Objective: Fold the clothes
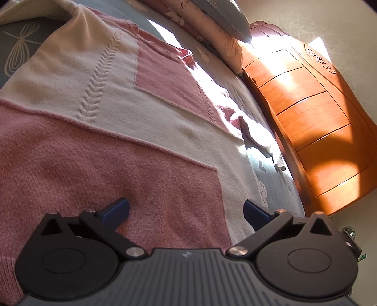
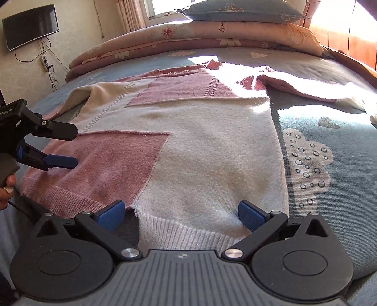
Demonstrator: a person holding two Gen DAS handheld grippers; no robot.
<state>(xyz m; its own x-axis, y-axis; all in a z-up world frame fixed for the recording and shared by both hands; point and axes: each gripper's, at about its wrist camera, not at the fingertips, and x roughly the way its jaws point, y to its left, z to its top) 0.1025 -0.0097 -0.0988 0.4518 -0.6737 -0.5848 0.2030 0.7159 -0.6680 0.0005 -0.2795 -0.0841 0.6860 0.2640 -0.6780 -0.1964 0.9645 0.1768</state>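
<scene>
A pink and cream knitted sweater (image 2: 193,146) lies flat on the bed, hem toward me, one sleeve (image 2: 306,88) stretched out to the right. In the left wrist view the same sweater (image 1: 106,131) fills the frame. My left gripper (image 1: 186,211) hovers open just above the pink lower panel, nothing between its blue pads. It also shows in the right wrist view as the left gripper (image 2: 73,147), open over the sweater's left side. My right gripper (image 2: 181,215) stands open at the ribbed hem (image 2: 188,233), its pads straddling the cream part.
The bed has a blue patterned sheet (image 2: 329,164). Folded quilts (image 2: 188,40) and a pillow (image 2: 240,10) are stacked at the far end. A wooden headboard (image 1: 313,117) runs along the right side. A wall-mounted TV (image 2: 30,26) hangs at left. A hand (image 2: 7,188) holds the left gripper's handle.
</scene>
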